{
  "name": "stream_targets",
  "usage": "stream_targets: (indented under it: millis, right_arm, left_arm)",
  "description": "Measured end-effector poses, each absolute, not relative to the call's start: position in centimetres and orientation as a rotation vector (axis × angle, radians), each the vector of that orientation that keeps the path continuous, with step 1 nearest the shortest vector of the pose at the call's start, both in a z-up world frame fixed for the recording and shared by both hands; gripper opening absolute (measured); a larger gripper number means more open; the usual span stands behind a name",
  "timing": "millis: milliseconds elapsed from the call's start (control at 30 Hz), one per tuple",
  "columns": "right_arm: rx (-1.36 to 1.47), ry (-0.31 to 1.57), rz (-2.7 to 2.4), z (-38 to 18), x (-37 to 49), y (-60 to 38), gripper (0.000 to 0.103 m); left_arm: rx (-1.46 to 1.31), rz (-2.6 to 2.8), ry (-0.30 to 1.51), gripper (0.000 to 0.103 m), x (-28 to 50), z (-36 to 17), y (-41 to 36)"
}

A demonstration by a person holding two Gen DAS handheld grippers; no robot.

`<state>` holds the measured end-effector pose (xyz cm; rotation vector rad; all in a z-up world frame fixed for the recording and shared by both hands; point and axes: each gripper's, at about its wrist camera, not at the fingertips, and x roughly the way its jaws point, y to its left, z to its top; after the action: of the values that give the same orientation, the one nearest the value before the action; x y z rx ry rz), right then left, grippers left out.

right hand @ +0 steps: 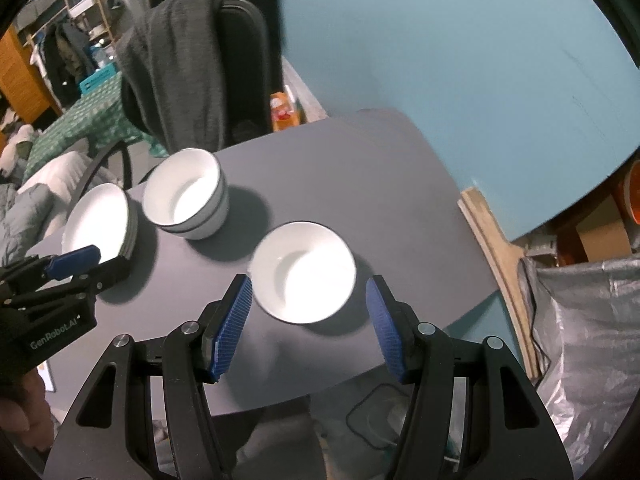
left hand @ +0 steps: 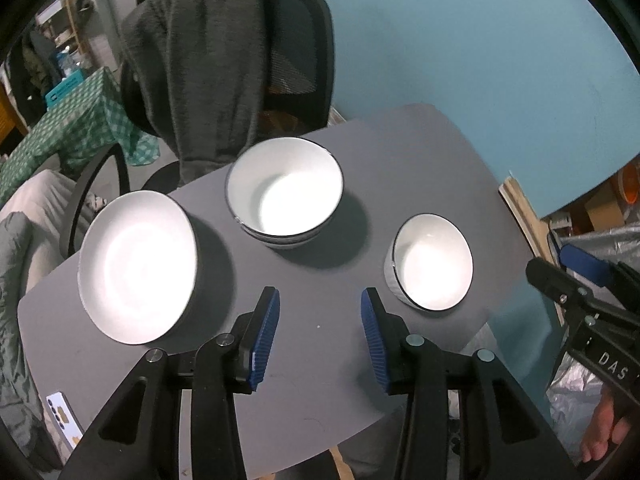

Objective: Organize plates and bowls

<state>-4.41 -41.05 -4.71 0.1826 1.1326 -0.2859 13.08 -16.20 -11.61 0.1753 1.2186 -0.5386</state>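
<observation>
Bowls nested in stack (left hand: pixel 285 196); single bowl (right hand: pixel 304 272) empty; plates (left hand: pixel 138 268) stacked.

"GenRobot.AI" | left hand-held gripper (right hand: pixel 86 268) || "DAS" | right hand-held gripper (left hand: pixel 568 276)

On the table (left hand: pixel 400 184), three groups of dishes are set apart from one another: a stack of plates (left hand: pixel 138 268) at the left, a stack of bowls (left hand: pixel 285 192) behind and between, and a single bowl (left hand: pixel 430 262) at the right. A chair (left hand: pixel 296 60) is placed behind the table, with a garment (left hand: pixel 200 60) draped over it.
</observation>
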Motion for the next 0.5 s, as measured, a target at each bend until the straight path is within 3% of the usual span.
stream_targets:
  millis: [500]
  right_arm:
    - [0.201,1.198,-0.348,-7.3,-4.7,-45.7,0.059]
  left_arm:
    - [0.25,-0.576,1.255,0.056,13.7,-13.8,-20.7]
